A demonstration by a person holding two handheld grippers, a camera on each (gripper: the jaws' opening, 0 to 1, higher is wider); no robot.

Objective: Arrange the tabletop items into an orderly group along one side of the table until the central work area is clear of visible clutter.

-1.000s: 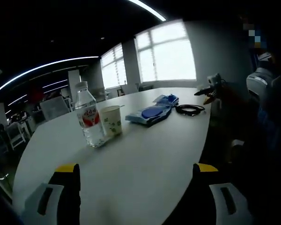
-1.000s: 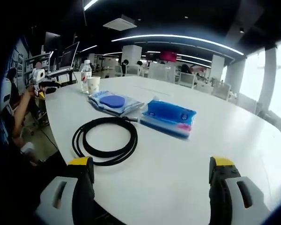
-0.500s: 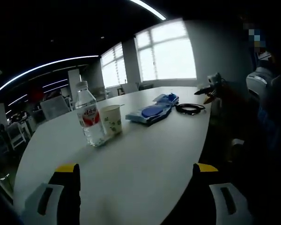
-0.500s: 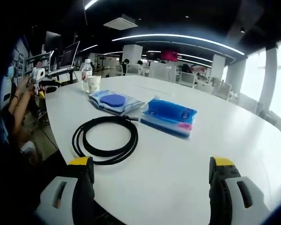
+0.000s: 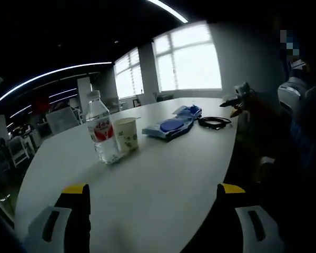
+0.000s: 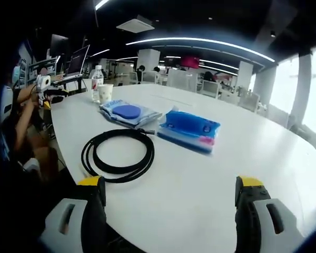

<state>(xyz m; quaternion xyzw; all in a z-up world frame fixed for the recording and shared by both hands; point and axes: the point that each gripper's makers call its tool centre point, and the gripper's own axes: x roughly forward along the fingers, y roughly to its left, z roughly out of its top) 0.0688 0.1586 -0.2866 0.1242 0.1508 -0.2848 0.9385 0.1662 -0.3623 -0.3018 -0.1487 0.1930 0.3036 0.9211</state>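
Two grippers, left gripper (image 5: 152, 203) and right gripper (image 6: 171, 197), we hold with jaws wide and empty over the counter (image 6: 210, 179). Along it sit water bottle (image 5: 101, 132), paper cup (image 5: 126, 135), blue packs (image 6: 127, 113), coiled cable (image 6: 117, 153).

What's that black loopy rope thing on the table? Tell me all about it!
It's a black cable, wound into a round coil of a few loops and lying flat on the white table near the edge. It looks smooth and rubbery. One end with a small metal-looking plug pokes out toward the flat blue packet, at or very near its corner. The right gripper is open just in front of it, not touching it. In the left gripper view it sits far off.
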